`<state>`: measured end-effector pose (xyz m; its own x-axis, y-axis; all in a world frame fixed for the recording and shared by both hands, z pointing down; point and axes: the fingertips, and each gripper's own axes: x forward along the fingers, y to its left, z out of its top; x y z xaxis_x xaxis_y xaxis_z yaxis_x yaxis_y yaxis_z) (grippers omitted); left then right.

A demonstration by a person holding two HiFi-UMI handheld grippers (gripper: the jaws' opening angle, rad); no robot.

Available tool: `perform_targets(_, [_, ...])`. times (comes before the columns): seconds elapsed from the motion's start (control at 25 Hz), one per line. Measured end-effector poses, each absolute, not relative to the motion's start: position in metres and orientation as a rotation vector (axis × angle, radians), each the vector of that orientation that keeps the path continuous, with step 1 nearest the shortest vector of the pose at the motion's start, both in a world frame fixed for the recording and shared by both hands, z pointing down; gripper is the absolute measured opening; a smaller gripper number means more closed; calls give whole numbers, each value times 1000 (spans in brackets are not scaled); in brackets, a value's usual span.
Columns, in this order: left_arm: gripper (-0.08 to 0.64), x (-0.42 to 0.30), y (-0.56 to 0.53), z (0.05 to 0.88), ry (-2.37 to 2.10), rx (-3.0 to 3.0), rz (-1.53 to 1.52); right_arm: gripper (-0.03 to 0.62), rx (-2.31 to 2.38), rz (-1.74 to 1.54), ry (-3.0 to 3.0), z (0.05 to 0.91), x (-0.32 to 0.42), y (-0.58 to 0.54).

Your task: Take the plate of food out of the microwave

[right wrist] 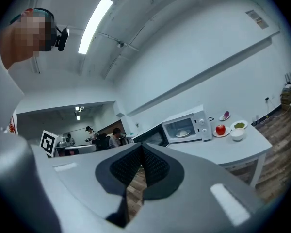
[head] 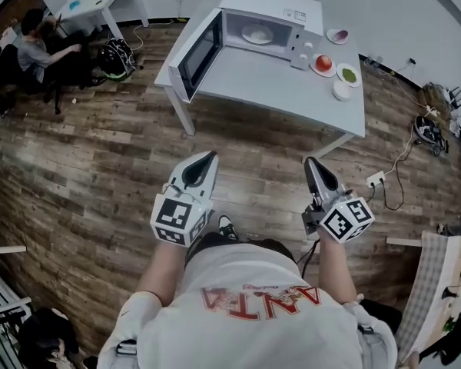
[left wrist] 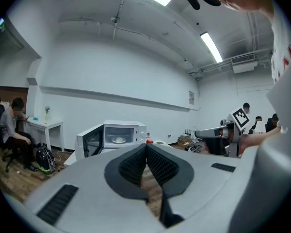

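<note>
Plate of food [head: 257,34] sat inside the microwave [head: 270,10], on the cavity floor, not yet touched. The microwave door [head: 197,53] stood swung open to the left, out past the table's left edge. The person stood well back from the table [head: 276,83].

Left gripper [head: 207,157]: pads together, nothing between them. Right gripper [head: 310,162]: same, closed and empty. Both were held low over the wood floor [head: 100,160].

Risks, judged:
- The jaws would need to part before reaching the plate. Going in closed would push it deeper.
- A pinch on the rim alone could tip the plate at the cavity lip and let the food slide off.
- The open door crowded the left side, so the left gripper could knock it on the way in.
- The apple plate [head: 323,64], green dish [head: 349,74] and white bowl [head: 342,90] sat just beside the microwave near the right edge. A wide right sweep could shove them off.
- A power strip and cable [head: 375,179] lay on the floor by the right side, a trip hazard.

Room: bare tabletop in front of the microwave for setting down, and open floor straight ahead. A seated person [head: 31,48] was far left, well apart.
</note>
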<state>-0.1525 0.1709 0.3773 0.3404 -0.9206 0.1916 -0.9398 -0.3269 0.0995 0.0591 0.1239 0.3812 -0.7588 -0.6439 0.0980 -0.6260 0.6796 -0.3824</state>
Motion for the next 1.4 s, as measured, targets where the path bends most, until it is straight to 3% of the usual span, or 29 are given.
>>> perform_targets(0.8, [9, -185, 54, 371, -1777, 2350, 117, 3, -869, -697, 2842, 388, 5, -26])
perform_targets(1.4, [9, -134, -110, 367, -1826, 2249, 112, 3, -870, -816, 2778, 398, 77, -208])
